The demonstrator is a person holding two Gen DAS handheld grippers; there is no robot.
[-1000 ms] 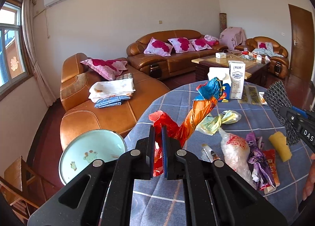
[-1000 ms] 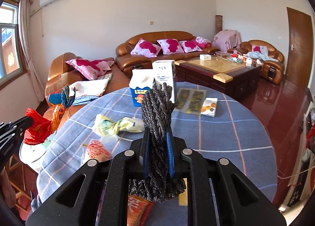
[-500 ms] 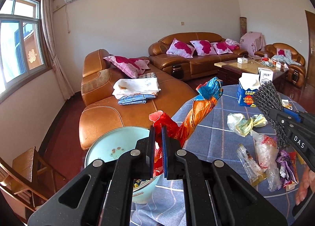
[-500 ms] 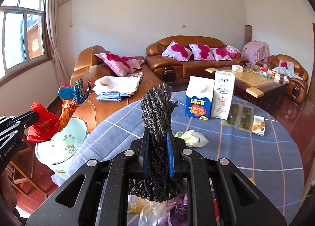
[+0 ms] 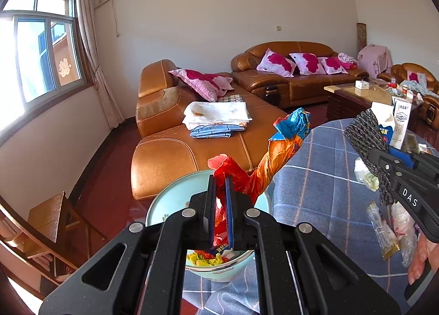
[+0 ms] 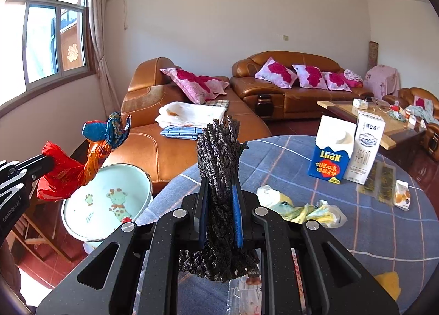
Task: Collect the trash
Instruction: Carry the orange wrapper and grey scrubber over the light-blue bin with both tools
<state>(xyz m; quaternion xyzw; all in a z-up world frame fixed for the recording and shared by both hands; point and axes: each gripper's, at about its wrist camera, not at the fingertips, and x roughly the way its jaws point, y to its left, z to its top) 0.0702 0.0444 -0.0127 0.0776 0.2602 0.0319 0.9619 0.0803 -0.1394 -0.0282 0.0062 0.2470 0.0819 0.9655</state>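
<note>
Since a second earlier both hands had swung left: the left gripper (image 5: 219,205) had carried its red-orange wrapper (image 5: 263,169) off the tabletop (image 5: 323,177) to hang over the pale blue basin (image 6: 107,199), which now sat right under the fingers instead of off to the side. Left fingers were nearly closed, pinching the wrapper's red end; the blue twisted tip stuck up and to the right. The right gripper (image 6: 221,208) had followed, fingers clamped on a black scrubby mesh wad (image 6: 219,150), held above the tabletop's left edge, beside the basin, not over it.

The basin stood off the tabletop's left edge, on something lower I couldn't make out, with some colourful scraps already inside.

Risk, as I judged it: the wrapper was long and light, so on release its tail could catch the rim or drape over the tabletop edge and slide to the floor. The mesh might snag on the finger pads and not drop cleanly. The two grippers were near each other, so both going over the basin together could bump.

Room: open air left of the tabletop towards the sofa (image 5: 175,158). More trash lay near the tabletop's near edge: yellow-white crumpled bags (image 6: 301,209), clear packets (image 5: 384,232). Two cartons (image 6: 345,150) stood well apart on the far side.
</note>
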